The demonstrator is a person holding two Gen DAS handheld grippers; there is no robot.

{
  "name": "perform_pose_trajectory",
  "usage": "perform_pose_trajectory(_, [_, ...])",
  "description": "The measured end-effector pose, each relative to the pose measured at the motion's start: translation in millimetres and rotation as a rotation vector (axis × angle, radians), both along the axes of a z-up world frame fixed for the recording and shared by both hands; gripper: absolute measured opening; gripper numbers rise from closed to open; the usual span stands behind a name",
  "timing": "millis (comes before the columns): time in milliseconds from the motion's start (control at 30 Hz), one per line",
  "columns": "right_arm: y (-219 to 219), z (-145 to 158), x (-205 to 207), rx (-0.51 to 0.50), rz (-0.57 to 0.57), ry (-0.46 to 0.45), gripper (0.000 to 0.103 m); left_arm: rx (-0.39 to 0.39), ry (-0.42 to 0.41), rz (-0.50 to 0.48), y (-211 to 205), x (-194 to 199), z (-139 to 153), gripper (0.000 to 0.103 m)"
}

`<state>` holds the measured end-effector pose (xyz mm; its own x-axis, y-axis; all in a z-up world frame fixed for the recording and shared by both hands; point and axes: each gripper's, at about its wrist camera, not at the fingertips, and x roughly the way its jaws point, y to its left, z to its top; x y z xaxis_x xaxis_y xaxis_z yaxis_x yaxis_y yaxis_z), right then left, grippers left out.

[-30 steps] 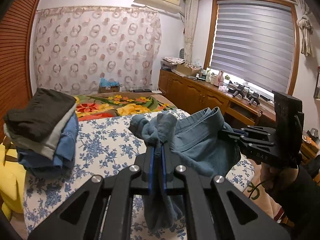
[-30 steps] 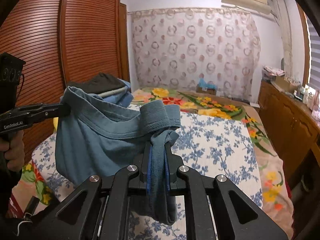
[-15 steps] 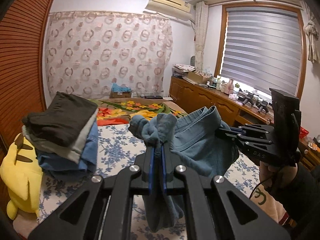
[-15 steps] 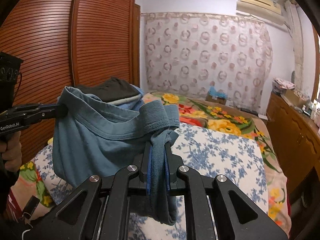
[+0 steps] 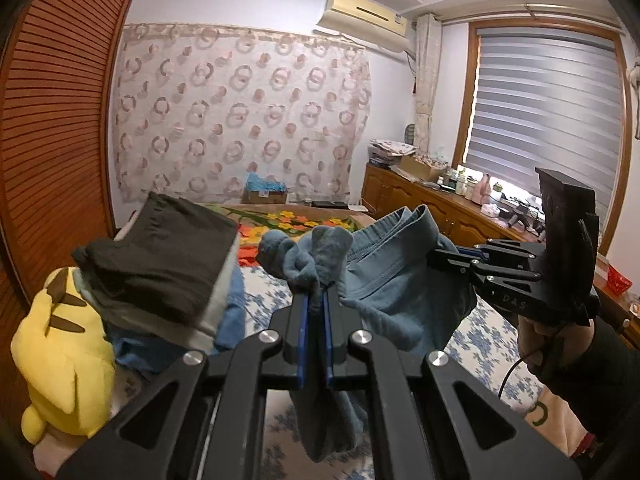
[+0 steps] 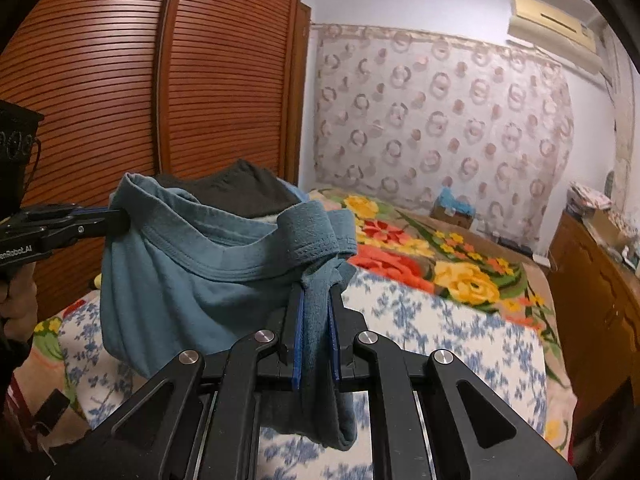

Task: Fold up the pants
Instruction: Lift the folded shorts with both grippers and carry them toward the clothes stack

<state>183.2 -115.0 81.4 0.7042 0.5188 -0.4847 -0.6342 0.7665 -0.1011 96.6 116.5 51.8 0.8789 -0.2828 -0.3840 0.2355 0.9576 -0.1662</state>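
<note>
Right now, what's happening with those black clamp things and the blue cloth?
A person holds a clamp tool in each hand. The left gripper and right gripper are each shut on the waistband of the blue pants, which hang stretched between them above the bed. A stack of folded clothes sits beside a yellow plush toy.

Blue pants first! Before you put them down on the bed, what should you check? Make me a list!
1. Left gripper shut on the blue pants: ok.
2. Right gripper shut on them too: ok.
3. Waistband stretched between both grippers: ok.
4. Pants hanging smooth, not bunched: not ok.
5. Pants lifted off the bed: ok.
6. Clothes pile out of the way: cannot tell.
</note>
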Motion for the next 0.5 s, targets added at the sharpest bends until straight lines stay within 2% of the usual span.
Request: perform_pose_trajectory(500, [71.6,28.3,81.4,0.002,0.089,-0.052,0.008,0.013,-0.009,0.097,57.8,46.2,21.0,0.003])
